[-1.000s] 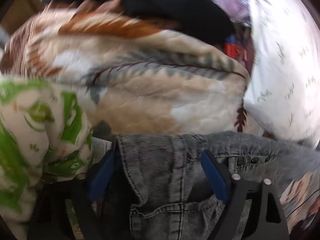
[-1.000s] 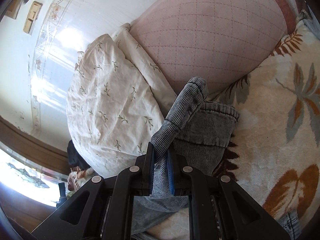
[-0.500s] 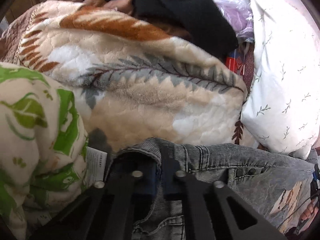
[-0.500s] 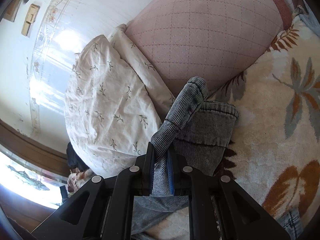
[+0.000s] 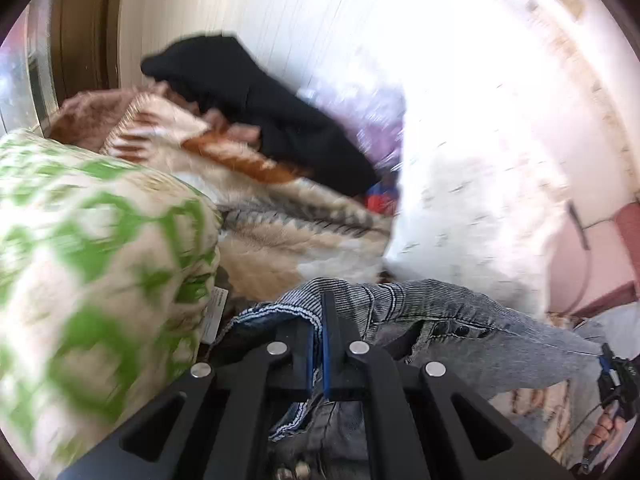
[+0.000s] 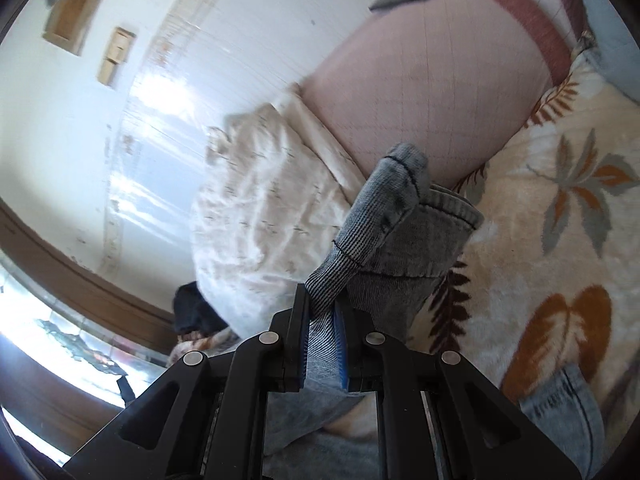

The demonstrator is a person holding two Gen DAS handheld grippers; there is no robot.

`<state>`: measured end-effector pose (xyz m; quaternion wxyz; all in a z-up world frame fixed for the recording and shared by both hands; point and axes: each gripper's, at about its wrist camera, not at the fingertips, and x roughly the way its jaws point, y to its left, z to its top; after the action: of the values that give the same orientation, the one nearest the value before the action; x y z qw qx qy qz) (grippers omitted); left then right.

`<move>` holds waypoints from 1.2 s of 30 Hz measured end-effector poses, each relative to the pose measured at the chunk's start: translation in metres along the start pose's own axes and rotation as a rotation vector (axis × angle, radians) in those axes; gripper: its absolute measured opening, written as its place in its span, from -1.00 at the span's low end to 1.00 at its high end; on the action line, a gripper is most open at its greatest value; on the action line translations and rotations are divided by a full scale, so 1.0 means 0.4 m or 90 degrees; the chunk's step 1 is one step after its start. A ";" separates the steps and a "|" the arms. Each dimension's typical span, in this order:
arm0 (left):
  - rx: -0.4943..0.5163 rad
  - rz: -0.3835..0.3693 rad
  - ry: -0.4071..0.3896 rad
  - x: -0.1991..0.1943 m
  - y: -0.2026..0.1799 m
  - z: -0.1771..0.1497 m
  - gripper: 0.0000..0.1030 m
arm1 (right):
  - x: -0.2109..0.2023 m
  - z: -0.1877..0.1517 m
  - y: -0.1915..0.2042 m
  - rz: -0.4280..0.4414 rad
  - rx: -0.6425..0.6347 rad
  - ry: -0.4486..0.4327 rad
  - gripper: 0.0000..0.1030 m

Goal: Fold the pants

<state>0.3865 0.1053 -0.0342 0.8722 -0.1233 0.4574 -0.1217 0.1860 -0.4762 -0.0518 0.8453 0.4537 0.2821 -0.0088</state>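
Left wrist view: the left claw (image 5: 318, 332) is closed, its blue pads pinching the waistband edge of the grey denim pants (image 5: 460, 332); the view is blurred. The waistband, with its dark buttons, runs from the claw toward the right edge of the picture, where a hand (image 5: 606, 430) holds the other tool. To the left of the claw lies a green-and-white patterned quilt (image 5: 92, 248). Beyond the pants lies a leaf-patterned blanket (image 5: 280, 216) in cream, orange and grey, with a black garment (image 5: 272, 120) on top of it. A white sprigged pillow (image 5: 472, 216) stands to the right of the blanket.

Right wrist view: the right claw (image 6: 323, 320) is likewise closed, with a fold of the pants (image 6: 400, 236) clamped between its blue pads. The hem ends of the legs stand up just past the fingertips, one rolled leg end leaning against the other. The cloth hangs from the claw above the blanket (image 6: 560, 240), which covers the bed. Behind the pants sits a pink quilted cushion (image 6: 432, 88), and beside it, to the left, the pillow (image 6: 272, 208). A white wall (image 6: 160, 60) fills the upper left
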 end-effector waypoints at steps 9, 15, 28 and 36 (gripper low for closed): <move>-0.017 -0.038 -0.012 -0.175 0.054 -0.139 -0.92 | -0.231 -0.103 -0.078 0.003 0.021 -0.024 -0.79; 0.005 0.013 0.054 -0.176 0.087 -0.295 -0.92 | -0.290 -0.205 -0.264 -0.044 0.092 0.013 -0.79; 0.067 0.057 0.098 -0.182 0.120 -0.461 -0.91 | -0.276 -0.192 -0.351 -0.058 0.201 -0.012 0.51; 0.047 0.051 0.101 -0.186 0.130 -0.458 -0.91 | -0.109 -0.145 -0.377 -0.062 0.154 0.098 0.44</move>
<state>0.1989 0.1593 -0.0949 0.8414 -0.0629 0.5248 -0.1127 0.0814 -0.5305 -0.1704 0.7588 0.5376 0.3645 -0.0488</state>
